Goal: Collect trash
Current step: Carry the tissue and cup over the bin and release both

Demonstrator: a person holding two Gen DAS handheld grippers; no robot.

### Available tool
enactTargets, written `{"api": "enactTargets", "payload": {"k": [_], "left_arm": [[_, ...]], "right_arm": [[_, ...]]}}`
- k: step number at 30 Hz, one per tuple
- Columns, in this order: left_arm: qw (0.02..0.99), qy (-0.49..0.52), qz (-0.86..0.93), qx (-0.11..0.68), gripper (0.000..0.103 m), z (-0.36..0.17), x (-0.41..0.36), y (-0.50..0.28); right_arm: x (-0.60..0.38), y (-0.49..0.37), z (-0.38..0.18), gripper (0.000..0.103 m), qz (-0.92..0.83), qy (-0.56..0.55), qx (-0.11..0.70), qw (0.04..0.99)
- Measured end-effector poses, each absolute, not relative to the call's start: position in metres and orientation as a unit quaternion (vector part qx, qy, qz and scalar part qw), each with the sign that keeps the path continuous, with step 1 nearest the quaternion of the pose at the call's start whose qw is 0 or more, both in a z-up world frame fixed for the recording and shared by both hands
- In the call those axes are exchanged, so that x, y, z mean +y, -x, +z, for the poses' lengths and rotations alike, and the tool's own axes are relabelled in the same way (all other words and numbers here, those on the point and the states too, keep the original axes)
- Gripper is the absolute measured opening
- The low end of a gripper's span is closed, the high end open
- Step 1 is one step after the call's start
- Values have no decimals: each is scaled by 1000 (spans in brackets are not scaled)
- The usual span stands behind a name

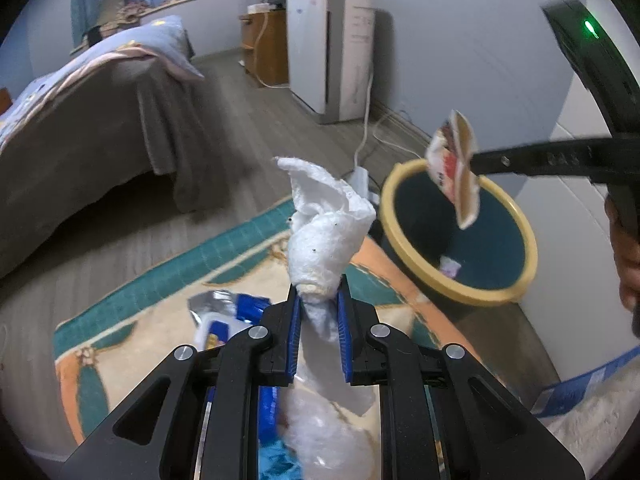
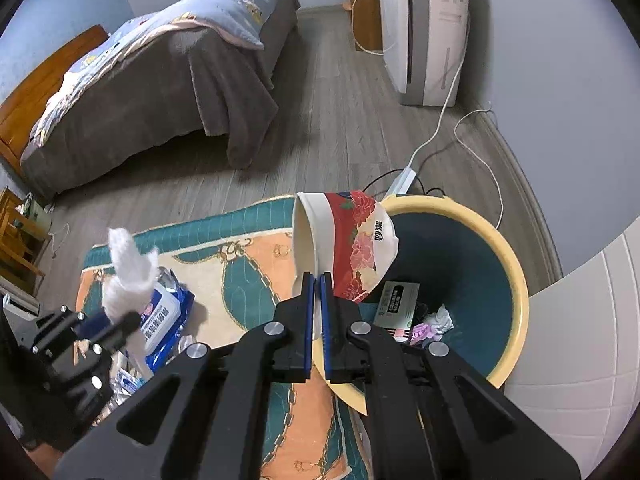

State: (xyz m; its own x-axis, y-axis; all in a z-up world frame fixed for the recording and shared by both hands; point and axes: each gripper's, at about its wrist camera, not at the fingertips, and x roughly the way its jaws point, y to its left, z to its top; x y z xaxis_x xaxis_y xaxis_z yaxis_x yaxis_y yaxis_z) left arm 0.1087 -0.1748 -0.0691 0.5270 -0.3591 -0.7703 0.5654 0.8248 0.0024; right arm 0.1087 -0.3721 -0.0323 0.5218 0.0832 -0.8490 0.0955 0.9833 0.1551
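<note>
Paper cup point(image 2: 344, 244), pinched by the right hand-held gripper point(image 2: 317, 280), should be released only once the bin point(image 2: 516, 280) mouth lies directly beneath, while the left hand-held gripper point(image 1: 318, 292) pinches tissue point(image 1: 324, 232)

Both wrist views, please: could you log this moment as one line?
left claw: shut on tissue wad | right claw: shut on paper cup by bin | wipes pack: on rug

Right hand-held gripper point(image 2: 317, 280) pinches, apparently, paper cup point(image 2: 348, 240) above bin point(image 2: 516, 280).
</note>
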Motion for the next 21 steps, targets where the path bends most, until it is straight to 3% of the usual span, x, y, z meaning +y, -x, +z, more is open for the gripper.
{"api": "enactTargets", "payload": {"k": [13, 21], "left_arm": [[848, -140, -304, 410, 18, -69, -237, -98], [830, -150, -334, 421, 18, -68, -290, -100]], "right_arm": [[-416, -108, -41, 3, -30, -109, 493, 862], [-481, -97, -63, 3, -92, -178, 504, 840]]}}
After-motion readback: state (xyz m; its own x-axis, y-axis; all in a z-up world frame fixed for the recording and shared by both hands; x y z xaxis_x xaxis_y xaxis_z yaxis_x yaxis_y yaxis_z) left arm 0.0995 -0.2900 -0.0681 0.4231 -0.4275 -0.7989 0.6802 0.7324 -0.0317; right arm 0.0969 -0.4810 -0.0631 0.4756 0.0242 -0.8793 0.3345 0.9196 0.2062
